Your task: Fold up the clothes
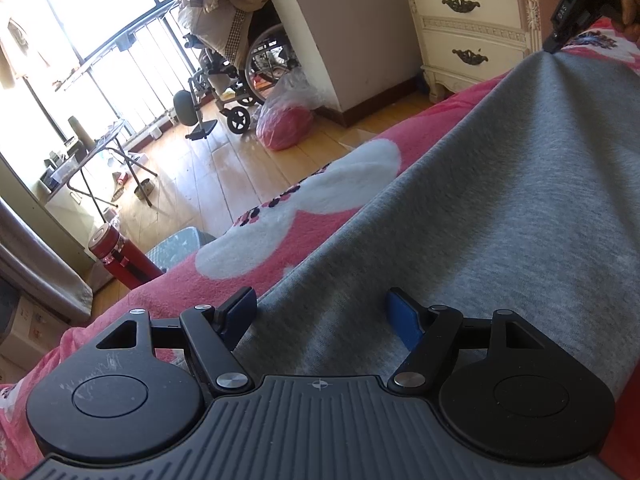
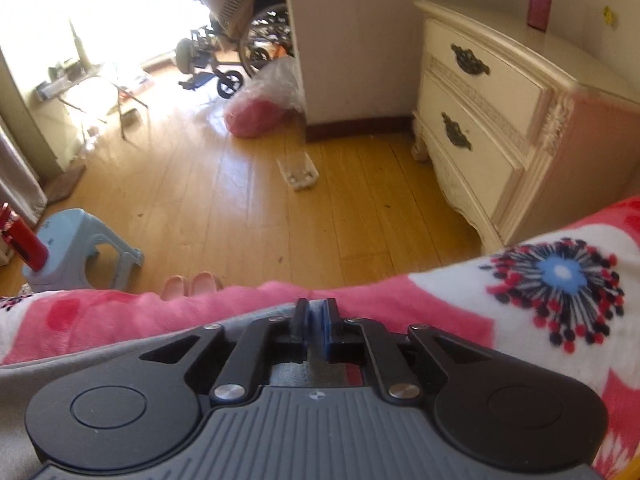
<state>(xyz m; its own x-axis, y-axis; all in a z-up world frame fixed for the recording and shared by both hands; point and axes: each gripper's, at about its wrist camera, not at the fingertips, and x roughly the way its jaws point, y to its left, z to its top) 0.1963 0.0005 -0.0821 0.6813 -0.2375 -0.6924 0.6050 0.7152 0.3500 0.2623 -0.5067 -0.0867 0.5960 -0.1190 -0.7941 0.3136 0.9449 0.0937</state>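
On the pink blanket (image 1: 168,292) the right gripper (image 2: 318,316) pinches the grey garment (image 1: 500,200); left gripper (image 1: 322,312) gapes, so lifting may drag it crooked

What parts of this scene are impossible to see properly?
- Left wrist view: the grey garment runs off the right edge; its full shape is hidden.
- Right wrist view: the right gripper body hides where its jaws meet the cloth.
- Both views: the window is washed out by glare.

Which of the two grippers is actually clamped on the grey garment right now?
The right gripper: its jaws are nearly shut, pinching the far edge of the grey garment. The left gripper is open, jaws astride the cloth.
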